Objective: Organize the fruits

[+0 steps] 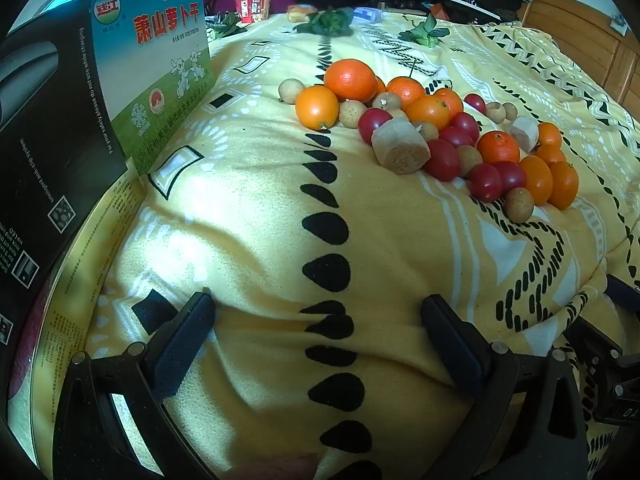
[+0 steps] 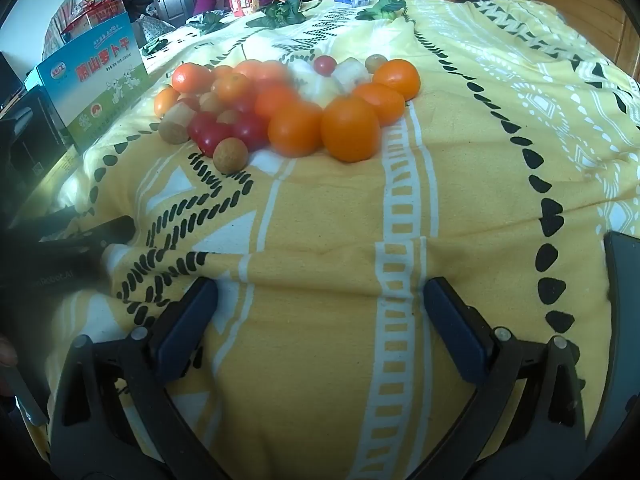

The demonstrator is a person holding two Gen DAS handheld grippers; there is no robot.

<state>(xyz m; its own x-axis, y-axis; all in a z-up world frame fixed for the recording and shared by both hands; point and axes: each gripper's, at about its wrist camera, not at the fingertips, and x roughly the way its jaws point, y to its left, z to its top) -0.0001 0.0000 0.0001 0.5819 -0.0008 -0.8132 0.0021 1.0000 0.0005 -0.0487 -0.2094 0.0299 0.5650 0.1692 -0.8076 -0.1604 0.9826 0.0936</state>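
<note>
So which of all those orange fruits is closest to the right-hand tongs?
The big round orange fruit at the pile's front edge, beside the white ladder stripe. The other orange ones sit behind it or off to its left, farther from the open right tongs.

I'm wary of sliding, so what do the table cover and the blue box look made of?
Table cover: soft woven or fleecy cloth, matte; it wrinkles and bunches into folds. Blue box: printed cardboard, slightly glossy; flat panels and crisp edges, probably.
</note>
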